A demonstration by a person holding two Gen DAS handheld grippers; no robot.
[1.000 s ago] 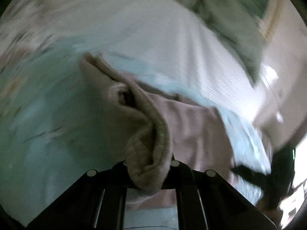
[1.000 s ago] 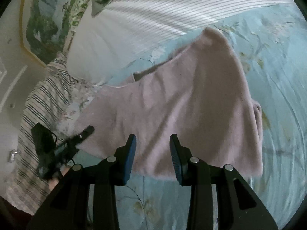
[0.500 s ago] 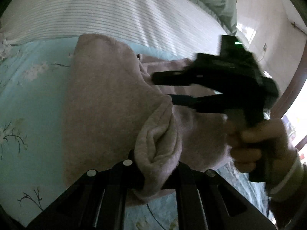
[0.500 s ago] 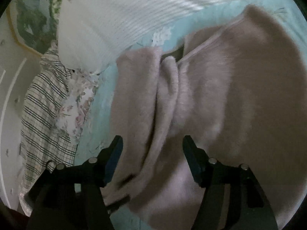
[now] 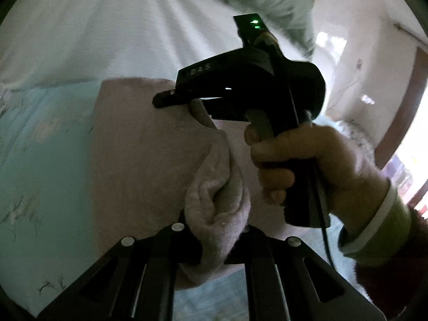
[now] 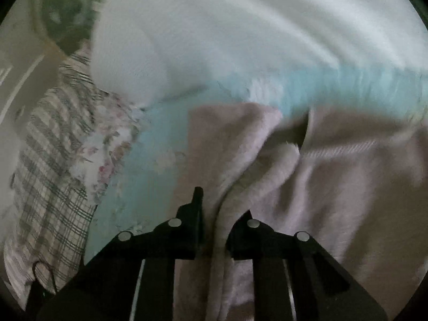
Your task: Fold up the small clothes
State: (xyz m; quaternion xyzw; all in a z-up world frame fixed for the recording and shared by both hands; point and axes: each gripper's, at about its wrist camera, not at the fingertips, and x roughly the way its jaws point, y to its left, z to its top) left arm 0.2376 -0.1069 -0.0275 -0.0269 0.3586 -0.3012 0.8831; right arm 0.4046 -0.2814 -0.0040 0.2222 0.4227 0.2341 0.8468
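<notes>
The left gripper (image 5: 214, 243) clenches a bunched fold of the fuzzy pale-pink garment (image 5: 139, 160). The right gripper (image 6: 215, 230) also pinches its fabric on the light-blue floral bedsheet (image 6: 160, 139).

Left gripper (image 5: 218, 243) fingertips were buried under bunched pink garment (image 5: 149, 149). Right gripper (image 6: 214, 230) right fingertip was hidden by cloth fold. Striped bedding (image 6: 240, 26) was motion-blurred.

pink garment (image 5: 139, 160), aqua floral sheet (image 5: 40, 139), plaid pillow (image 6: 50, 165).
</notes>
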